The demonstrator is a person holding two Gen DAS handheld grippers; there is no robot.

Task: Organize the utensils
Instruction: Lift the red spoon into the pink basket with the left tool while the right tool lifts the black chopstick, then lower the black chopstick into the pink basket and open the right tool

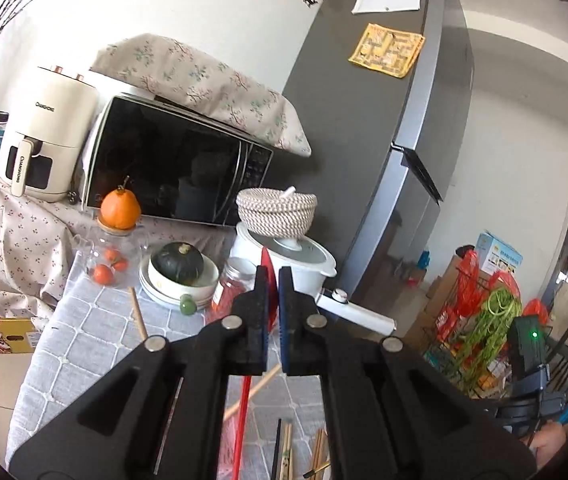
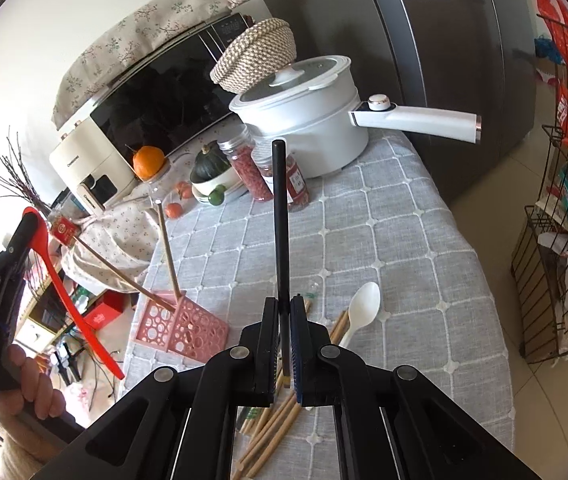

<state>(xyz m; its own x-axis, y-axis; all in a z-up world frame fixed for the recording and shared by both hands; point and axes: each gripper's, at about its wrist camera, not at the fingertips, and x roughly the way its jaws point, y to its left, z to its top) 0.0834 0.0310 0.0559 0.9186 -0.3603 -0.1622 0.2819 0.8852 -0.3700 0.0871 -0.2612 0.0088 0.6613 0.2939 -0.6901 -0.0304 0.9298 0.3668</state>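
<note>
My left gripper (image 1: 271, 276) is shut on a red spoon (image 1: 243, 412), held upright above the table; it also shows in the right wrist view (image 2: 63, 284) at the far left. My right gripper (image 2: 283, 304) is shut on a black chopstick (image 2: 279, 216) that points up and away. A pink perforated utensil basket (image 2: 181, 326) stands at the table's left edge with two wooden chopsticks (image 2: 167, 252) leaning in it. A white plastic spoon (image 2: 360, 312) and several loose wooden chopsticks (image 2: 271, 428) lie on the grey quilted tablecloth (image 2: 404, 248) under my right gripper.
At the back stand a white pot with a long handle (image 2: 308, 120), a woven basket (image 2: 255, 56), jars of red food (image 2: 249, 168), a bowl with a dark squash (image 1: 179, 268), a glass jar with an orange (image 1: 119, 208), a microwave (image 1: 175, 164) and an air fryer (image 1: 43, 136). A fridge (image 1: 368, 120) and wire rack (image 2: 556, 240) flank the right.
</note>
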